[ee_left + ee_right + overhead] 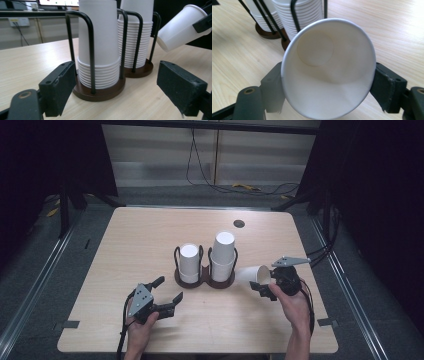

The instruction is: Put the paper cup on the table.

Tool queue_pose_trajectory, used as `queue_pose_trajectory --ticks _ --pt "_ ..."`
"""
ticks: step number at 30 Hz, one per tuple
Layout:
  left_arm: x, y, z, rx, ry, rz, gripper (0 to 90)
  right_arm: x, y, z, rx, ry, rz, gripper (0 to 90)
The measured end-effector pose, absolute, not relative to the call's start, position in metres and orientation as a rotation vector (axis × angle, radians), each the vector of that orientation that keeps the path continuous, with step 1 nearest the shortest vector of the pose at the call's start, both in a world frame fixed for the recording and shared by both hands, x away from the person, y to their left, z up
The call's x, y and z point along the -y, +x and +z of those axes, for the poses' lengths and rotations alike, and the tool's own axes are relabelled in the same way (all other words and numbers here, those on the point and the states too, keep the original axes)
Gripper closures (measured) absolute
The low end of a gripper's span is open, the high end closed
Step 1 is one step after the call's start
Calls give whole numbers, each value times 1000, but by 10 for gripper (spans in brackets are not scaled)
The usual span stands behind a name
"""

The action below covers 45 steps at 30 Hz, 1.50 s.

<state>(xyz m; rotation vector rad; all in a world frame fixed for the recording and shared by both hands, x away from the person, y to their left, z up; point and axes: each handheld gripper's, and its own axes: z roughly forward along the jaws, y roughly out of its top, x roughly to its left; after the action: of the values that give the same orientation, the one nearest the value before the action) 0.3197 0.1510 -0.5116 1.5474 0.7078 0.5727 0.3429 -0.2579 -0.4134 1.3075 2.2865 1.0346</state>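
A dark two-ring cup holder (205, 281) stands mid-table with two stacks of upside-down white paper cups, a shorter left stack (189, 262) and a taller right stack (223, 255). My right gripper (265, 286) is shut on a single white paper cup (253, 273), held on its side just right of the holder, bottom toward the stacks. In the right gripper view the cup's open mouth (329, 67) faces the camera between the jaws. My left gripper (167, 295) is open in front of the holder, empty. The left gripper view has the near stack (98, 45) between the wide jaws.
The light wooden table (140, 240) has a round cable hole (239, 223) at the back. Black cables (215, 180) lie on the floor beyond it. Metal rails run along both sides.
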Motion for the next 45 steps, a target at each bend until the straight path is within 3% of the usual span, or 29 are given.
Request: queue_pose_trajectory --ticks 14,30,45 --pt "-152 316 -513 -678 1529 590 154 277 368 -393 -2363 1351 812 231" --pt "-152 314 -513 -683 1505 597 154 269 409 -378 -2484 1367 502 215" --pt "-153 315 -513 -688 1507 606 154 254 438 -391 -2626 1345 241 207"
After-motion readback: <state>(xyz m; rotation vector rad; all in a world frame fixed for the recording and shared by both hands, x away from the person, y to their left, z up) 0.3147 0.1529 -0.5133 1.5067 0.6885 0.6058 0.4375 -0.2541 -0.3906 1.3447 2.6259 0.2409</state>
